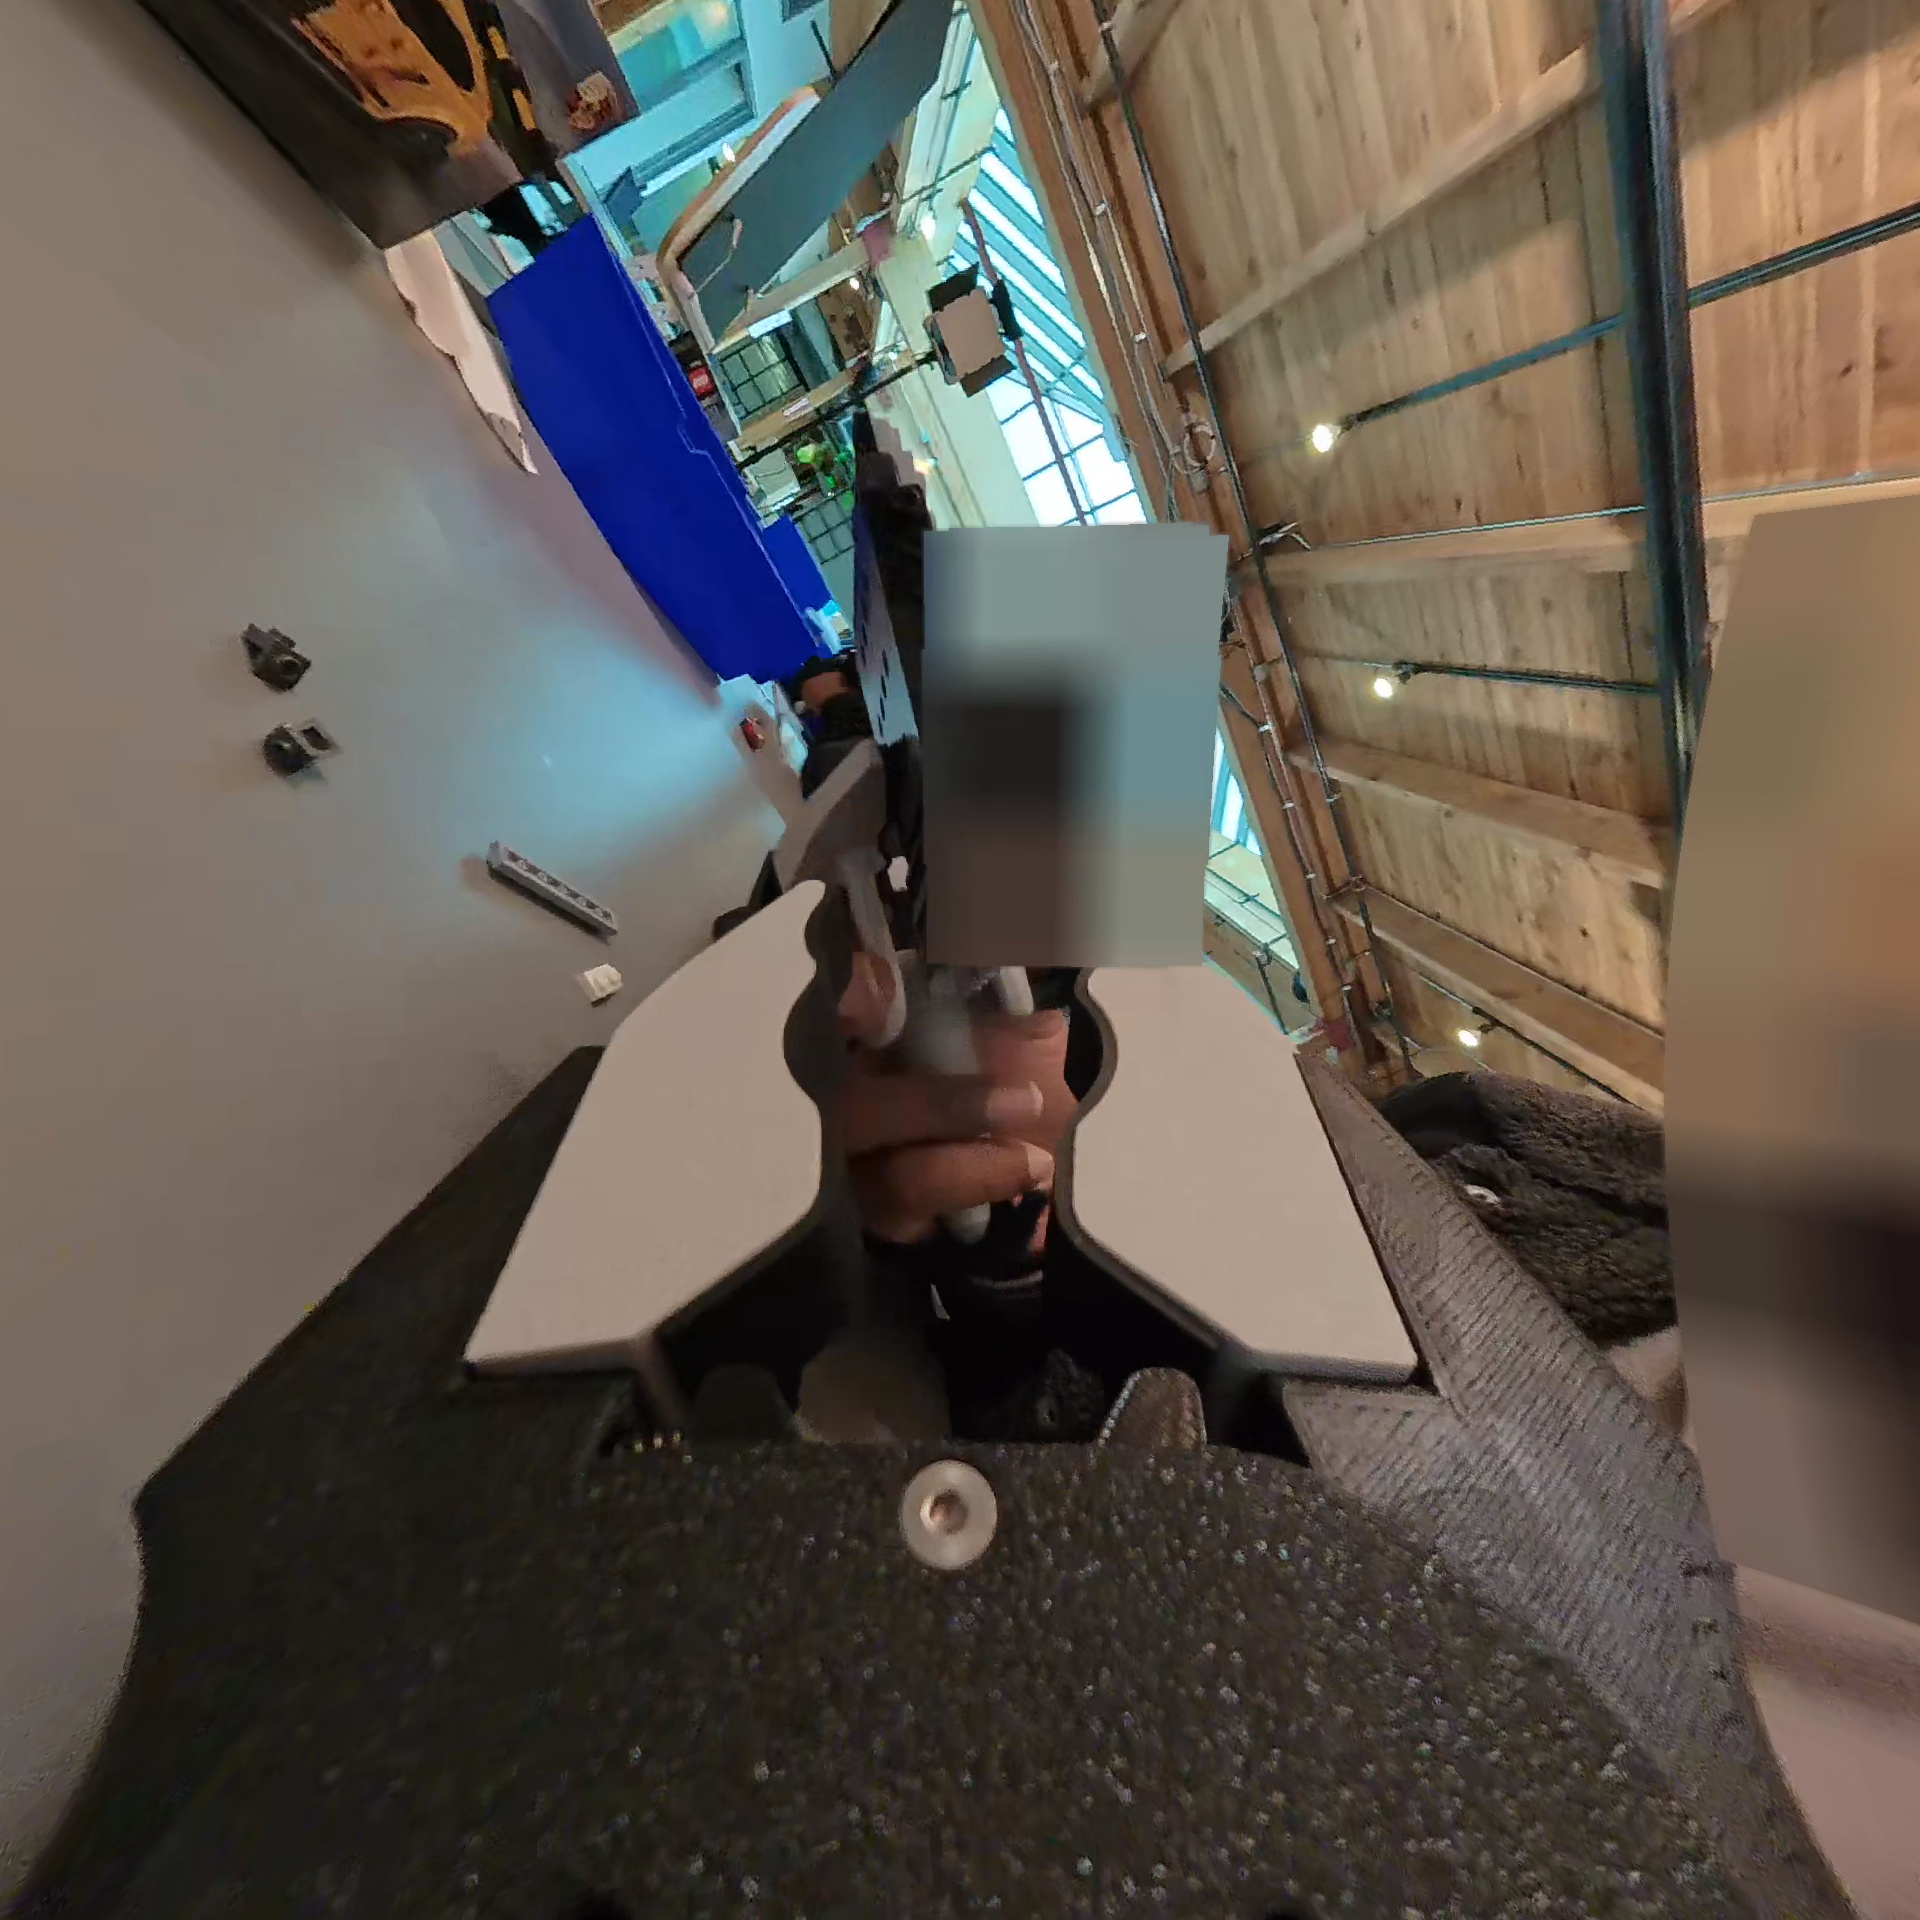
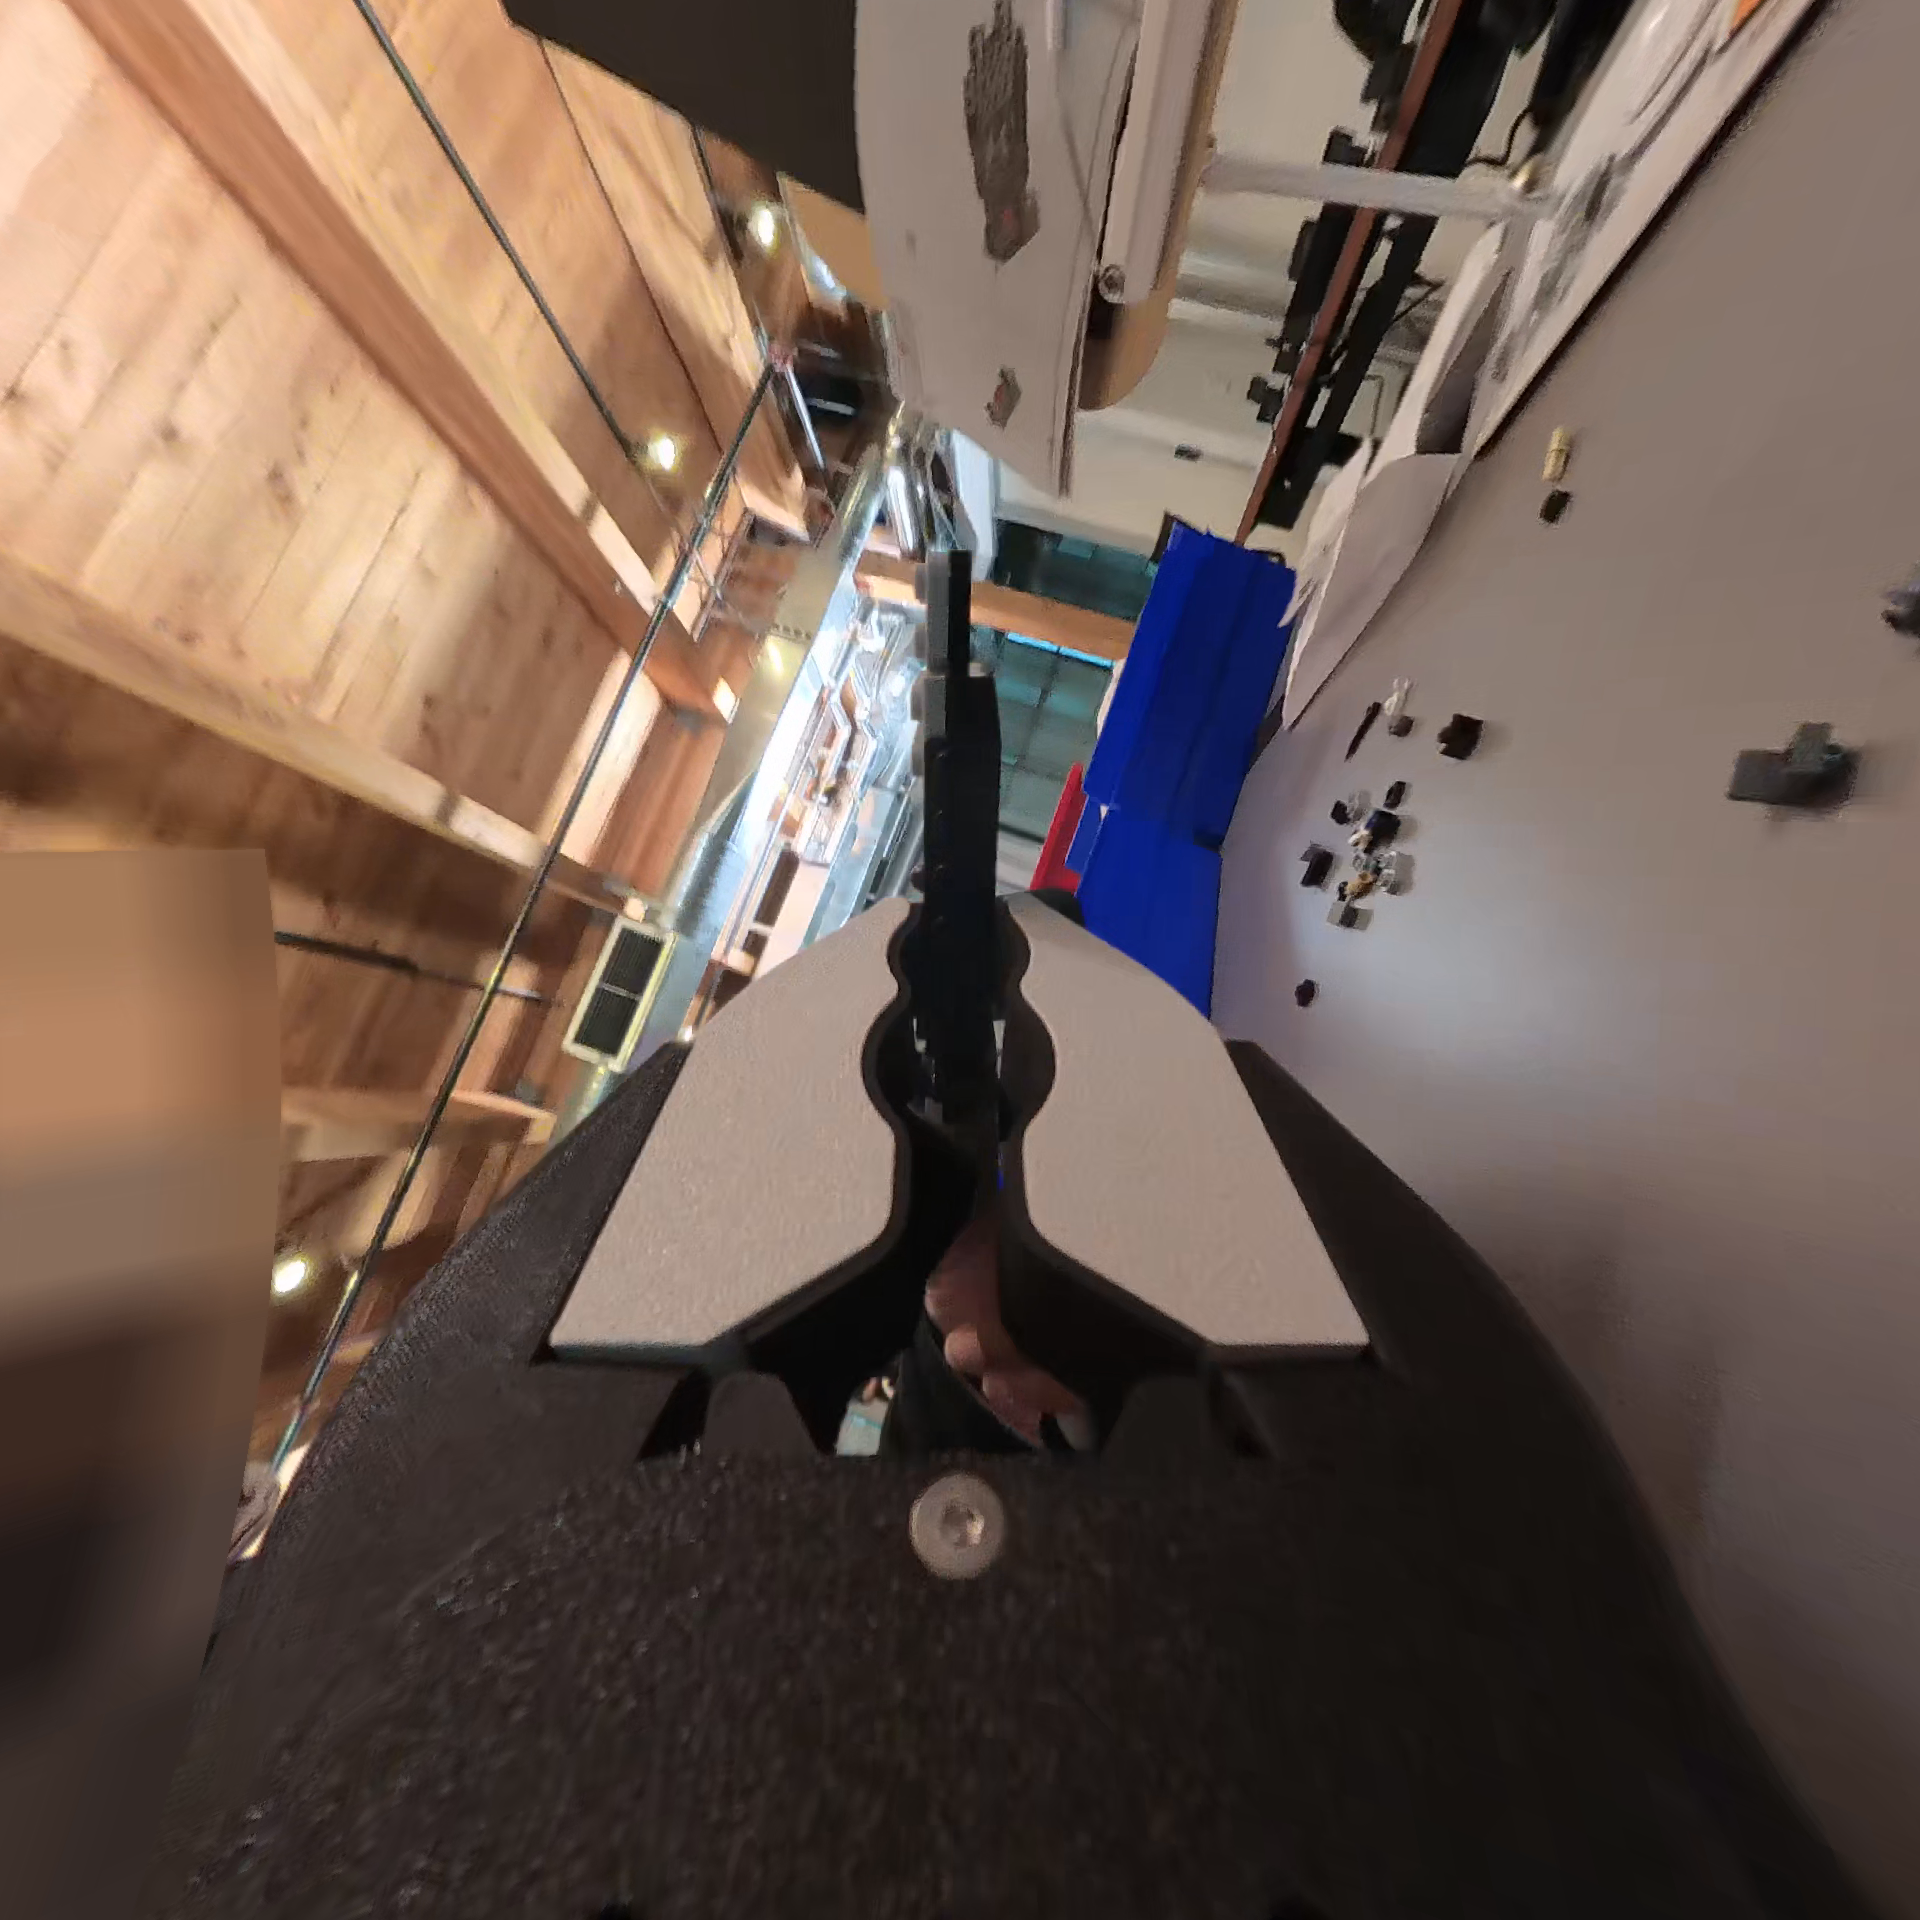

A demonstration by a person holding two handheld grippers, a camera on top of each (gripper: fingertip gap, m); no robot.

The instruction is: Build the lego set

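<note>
Both wrist views were bright and evenly lit, with small ceiling spotlights (image 1: 1322, 437) glowing at two o'clock in the left view and at ten o'clock (image 2: 661, 451) in the right. A pale sheen lay on the grey table (image 1: 540, 717). Wide-angle distortion bent the timber beams, edges smeared with motion blur, and the nearest housing was soft.

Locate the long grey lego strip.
Left wrist view, left side: the long grey lego strip lies on the grey table, with two dark pieces farther off and a small white piece nearer the camera.
</note>
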